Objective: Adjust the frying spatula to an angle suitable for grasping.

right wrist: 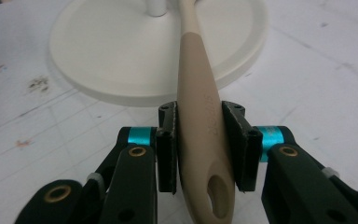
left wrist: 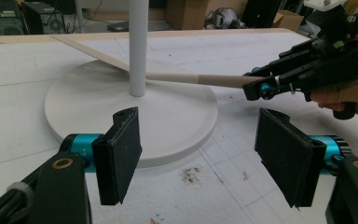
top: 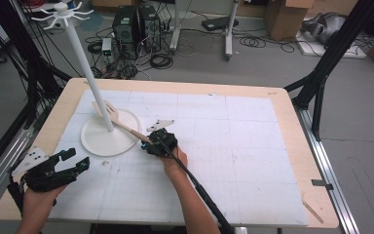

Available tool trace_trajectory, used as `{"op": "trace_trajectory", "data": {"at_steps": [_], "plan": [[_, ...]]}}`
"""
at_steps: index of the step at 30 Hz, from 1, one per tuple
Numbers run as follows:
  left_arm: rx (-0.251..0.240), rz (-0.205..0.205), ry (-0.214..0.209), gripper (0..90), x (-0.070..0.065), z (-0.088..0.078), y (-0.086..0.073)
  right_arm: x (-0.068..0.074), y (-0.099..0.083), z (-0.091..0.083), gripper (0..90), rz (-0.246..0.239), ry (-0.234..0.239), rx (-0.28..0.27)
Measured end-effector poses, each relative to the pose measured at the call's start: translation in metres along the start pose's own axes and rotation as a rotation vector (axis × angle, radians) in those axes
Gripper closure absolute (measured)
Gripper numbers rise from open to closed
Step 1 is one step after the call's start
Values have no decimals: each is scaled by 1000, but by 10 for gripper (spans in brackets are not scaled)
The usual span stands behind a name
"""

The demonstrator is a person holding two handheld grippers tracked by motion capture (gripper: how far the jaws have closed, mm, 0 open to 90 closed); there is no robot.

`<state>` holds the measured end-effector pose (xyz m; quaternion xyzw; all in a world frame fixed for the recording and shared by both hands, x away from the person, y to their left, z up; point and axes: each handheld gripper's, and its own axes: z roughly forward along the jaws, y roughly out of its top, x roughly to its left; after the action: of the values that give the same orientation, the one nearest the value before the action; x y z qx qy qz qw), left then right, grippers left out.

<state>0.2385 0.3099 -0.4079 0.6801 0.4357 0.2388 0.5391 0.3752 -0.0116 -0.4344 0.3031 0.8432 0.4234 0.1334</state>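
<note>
Spatula (top: 118,120) lies at centre left of the high view, its slotted blade resting on the white round base (top: 97,141) of the hook stand (top: 85,66), its beige handle running down and right off the base rim. Right gripper (top: 146,145) has its pads pressed together on that handle; the right gripper view shows the handle (right wrist: 200,116) pinched between both pads, near the end with the hanging hole (right wrist: 216,196), which sits low in the frame, toward the gripper body. Grip this far back probably leaves the blade free and the hole end close to the hand, a sensible hold if the utensil is meant for one of the hooks at the top of the pole, upper left of the high view. Blade end tilts upward across the pole in the left gripper view, so the handle seems levered on the base edge. Left gripper (top: 73,161) waits at lower left of the high view, jaws spread with nothing between them, aimed at the base; likely on standby to steady the stand. Table (top: 282,97) carries a white gridded mat (top: 233,146), lightly stained.
</note>
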Motion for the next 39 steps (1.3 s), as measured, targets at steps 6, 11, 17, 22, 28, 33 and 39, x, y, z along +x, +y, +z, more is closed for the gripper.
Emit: {"op": "trace_trajectory", "data": {"at_steps": [6,11,17,22,28,33,39], "plan": [[2,8,1,315,-1,0,0,-5,4,-13,680,-15,-53,-34],[-2,7,2,315,-2,-1,0,-9,4,-22,680,-32,-73,-25],[0,7,4,315,-1,-1,0,-28,-10,-52,681,-9,-68,-31],[4,10,4,315,-2,1,-1,-36,-21,-70,681,-27,-63,-25],[9,13,2,314,-4,3,-1,-41,-42,-95,680,-52,-55,-22],[14,13,-3,314,-4,4,-2,-42,-59,-114,679,-66,-49,-19],[11,16,-22,313,-5,5,-2,-40,-78,-133,679,-85,-40,-20]]}}
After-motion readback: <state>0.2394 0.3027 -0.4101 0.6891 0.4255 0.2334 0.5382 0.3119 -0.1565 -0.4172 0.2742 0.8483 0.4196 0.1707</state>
